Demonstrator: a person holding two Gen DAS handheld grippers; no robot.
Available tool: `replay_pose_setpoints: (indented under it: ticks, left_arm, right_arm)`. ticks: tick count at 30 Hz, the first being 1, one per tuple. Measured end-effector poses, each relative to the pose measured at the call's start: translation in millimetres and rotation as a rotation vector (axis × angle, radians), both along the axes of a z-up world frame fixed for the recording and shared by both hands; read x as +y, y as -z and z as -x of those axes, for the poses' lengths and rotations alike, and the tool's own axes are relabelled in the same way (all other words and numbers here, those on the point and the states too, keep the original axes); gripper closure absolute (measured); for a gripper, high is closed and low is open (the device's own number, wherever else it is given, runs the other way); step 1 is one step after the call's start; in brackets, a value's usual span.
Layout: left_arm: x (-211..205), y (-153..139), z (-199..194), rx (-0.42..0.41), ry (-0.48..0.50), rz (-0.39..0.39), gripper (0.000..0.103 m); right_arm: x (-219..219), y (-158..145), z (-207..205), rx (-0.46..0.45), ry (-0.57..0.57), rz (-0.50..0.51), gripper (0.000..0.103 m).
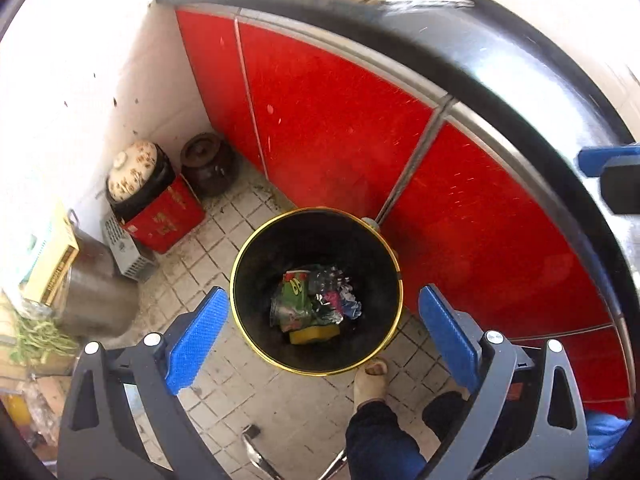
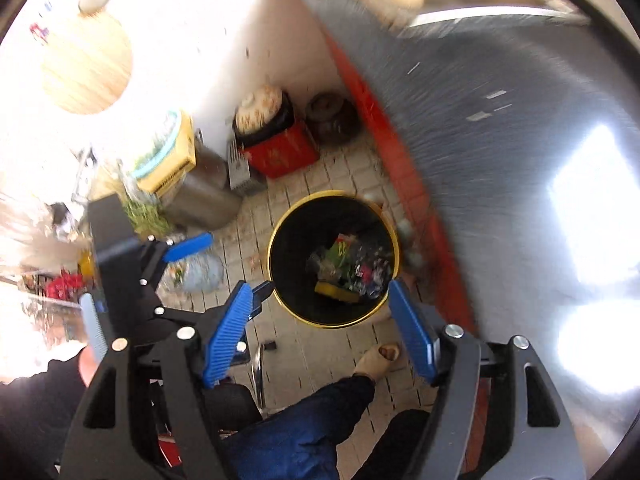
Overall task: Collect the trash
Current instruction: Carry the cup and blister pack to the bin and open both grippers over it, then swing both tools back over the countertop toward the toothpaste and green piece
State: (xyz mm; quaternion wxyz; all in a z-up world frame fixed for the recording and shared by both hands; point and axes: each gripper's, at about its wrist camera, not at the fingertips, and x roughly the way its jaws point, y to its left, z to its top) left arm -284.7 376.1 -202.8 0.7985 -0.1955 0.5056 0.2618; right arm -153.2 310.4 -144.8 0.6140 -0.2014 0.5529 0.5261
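Running along the far side of the trash bin point(image 1: 316, 292) is the red cabinet front point(image 1: 332, 120), the biggest thing in view, topped by a dark counter edge point(image 1: 500, 68). A grimy tiled floor point(image 1: 248, 392) spreads under the bin and toward the white wall point(image 1: 80, 92) off to the bin's left. Against that wall, well apart from the bin, a steel pot point(image 1: 96, 292) lies with a yellow box point(image 1: 52, 264) over it, and beside them a red carton point(image 1: 164, 216) carries a patterned lidded pot point(image 1: 134, 170), with a brown clay jar point(image 1: 206, 164) just behind it at the cabinet corner. The bin itself is black inside with a gold rim, standing upright just in front of the cabinet; the person's sandalled foot point(image 1: 372, 376) touches its near edge. At the bin's bottom sits the collected trash point(image 1: 316, 304): a green wrapper, crumpled clear and silvery plastic, and a yellow piece nearest the foot. Above the bin the left gripper point(image 1: 324, 336) hangs with its blue fingers point(image 1: 196, 336) spread wide to either side of the rim, nothing between them. The right gripper point(image 2: 320, 332) likewise hangs over the bin with jaws wide apart and empty; its view is motion-blurred, and it shows the left gripper to the bin's left.
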Motion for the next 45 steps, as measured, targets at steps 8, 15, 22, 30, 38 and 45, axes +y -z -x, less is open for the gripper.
replay_pose_setpoints:
  ticks: [8, 15, 22, 30, 38, 45]
  left_arm:
    - [-68.9, -72.2, -53.6, -0.083, 0.116, 0.029, 0.007]
    - [-164.2, -110.3, -165.4, -0.133, 0.417, 0.001, 0.007]
    - [-266.8, -132.1, -256.0, -0.161, 0.628, 0.033, 0.007]
    - [-325.1, -134.9, -300.8, -0.132, 0.762, 0.006, 0.007]
    - [-345.5, -129.0, -341.4, -0.087, 0.785, 0.000, 0.007]
    - [-384.0, -120.8, -415.2, -0.063, 0.845, -0.034, 0.007]
  right_arm:
    - [-137.8, -74.8, -63.8, -0.153, 0.260, -0.113, 0.021]
    - [-278.7, -95.7, -109.7, -0.263, 0.563, -0.091, 0.020]
    - [-390.2, -89.3, -127.7, -0.314, 0.770, -0.056, 0.020]
    - [-440.8, -71.1, -147.5, -0.287, 0.849, -0.058, 0.020]
    - [-453.7, -58.4, -182.0, -0.255, 0.849, -0.058, 0.020]
    - [-469.1, -36.4, -217.8, -0.225, 0.829, -0.023, 0.020]
